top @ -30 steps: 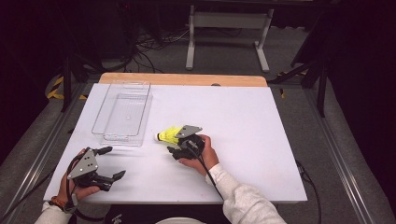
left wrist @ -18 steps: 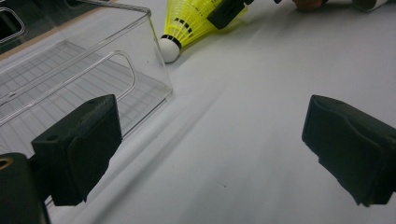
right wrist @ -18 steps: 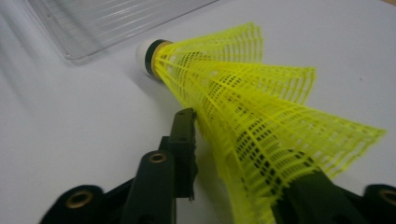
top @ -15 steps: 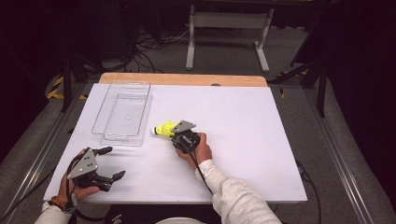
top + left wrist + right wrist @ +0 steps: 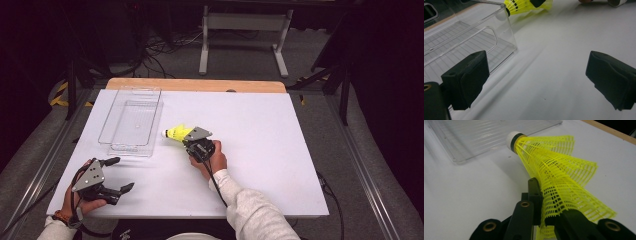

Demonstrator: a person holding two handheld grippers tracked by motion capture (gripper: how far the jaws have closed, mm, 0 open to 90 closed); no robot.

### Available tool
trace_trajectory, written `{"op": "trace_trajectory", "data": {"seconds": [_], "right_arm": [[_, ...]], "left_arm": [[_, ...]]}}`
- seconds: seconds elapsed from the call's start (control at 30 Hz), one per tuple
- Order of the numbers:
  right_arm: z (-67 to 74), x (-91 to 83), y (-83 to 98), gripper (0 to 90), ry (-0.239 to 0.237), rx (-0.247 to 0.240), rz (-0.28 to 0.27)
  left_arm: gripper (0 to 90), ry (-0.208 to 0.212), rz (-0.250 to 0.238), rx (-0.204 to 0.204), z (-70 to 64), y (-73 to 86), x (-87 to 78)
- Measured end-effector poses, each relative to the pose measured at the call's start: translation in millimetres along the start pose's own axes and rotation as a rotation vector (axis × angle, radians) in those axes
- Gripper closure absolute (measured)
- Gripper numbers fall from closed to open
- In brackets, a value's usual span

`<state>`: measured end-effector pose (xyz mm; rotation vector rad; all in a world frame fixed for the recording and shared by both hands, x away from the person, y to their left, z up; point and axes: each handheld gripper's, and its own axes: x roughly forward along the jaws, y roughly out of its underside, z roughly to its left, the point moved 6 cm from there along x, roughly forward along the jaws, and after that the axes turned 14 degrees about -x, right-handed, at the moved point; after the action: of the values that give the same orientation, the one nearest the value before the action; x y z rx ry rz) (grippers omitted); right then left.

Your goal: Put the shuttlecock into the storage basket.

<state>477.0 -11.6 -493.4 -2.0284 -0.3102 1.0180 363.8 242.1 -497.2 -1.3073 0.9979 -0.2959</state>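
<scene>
**Yellow shuttlecock pinched at the skirt beside the clear tray**

The right hand-held gripper [image 5: 186, 139] sits near the middle of the white desk [image 5: 280, 150], its jaws having just been closing, and they now clamp the mesh skirt of a yellow shuttlecock [image 5: 176, 133]. In the right gripper view the two black jaws squeeze the flattened yellow netting [image 5: 564, 185] between them, while the white cork tip [image 5: 513, 138] with its dark band points away from the gripper toward a clear plastic tray [image 5: 474, 137]. The shuttlecock lies nearly level, its tip close to the tray's near right corner but apart from it.

The tray [image 5: 131, 122] stands on the left half of the desk, long side running away from the person.

The left hand-held gripper [image 5: 115, 175] rests low at the near left of the desk, well apart from the shuttlecock. Its jaws stand wide apart with nothing between them; in the left gripper view the two pads [image 5: 469, 77] frame bare desk surface, with the tray's corner [image 5: 506, 37] and the shuttlecock [image 5: 524, 5] farther off.
</scene>
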Motion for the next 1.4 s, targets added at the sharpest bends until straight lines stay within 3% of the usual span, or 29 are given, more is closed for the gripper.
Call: {"op": "trace_trajectory", "data": {"seconds": [0.37, 0.73, 1.03, 1.4], "right_arm": [[-8.9, -15.4, -7.4, 88.4, 0.002, 0.056, -0.101], [-12.2, -23.4, -15.9, 88.4, -0.014, 0.052, -0.148], [-13.3, -27.5, -36.9, 88.5, -0.028, 0.063, -0.207], [-12.3, -23.7, -54.3, 88.5, -0.044, 0.061, -0.233]], "left_arm": [[5.8, -0.004, -0.003, -0.002, 0.3, -0.2, -0.1], [5.9, 0.002, -0.012, 0.0, 0.4, -1.2, -1.1], [5.8, 0.003, -0.026, -0.003, 0.4, -2.0, -3.2], [5.8, 0.006, -0.032, -0.001, -0.7, -2.9, -4.0]]}}
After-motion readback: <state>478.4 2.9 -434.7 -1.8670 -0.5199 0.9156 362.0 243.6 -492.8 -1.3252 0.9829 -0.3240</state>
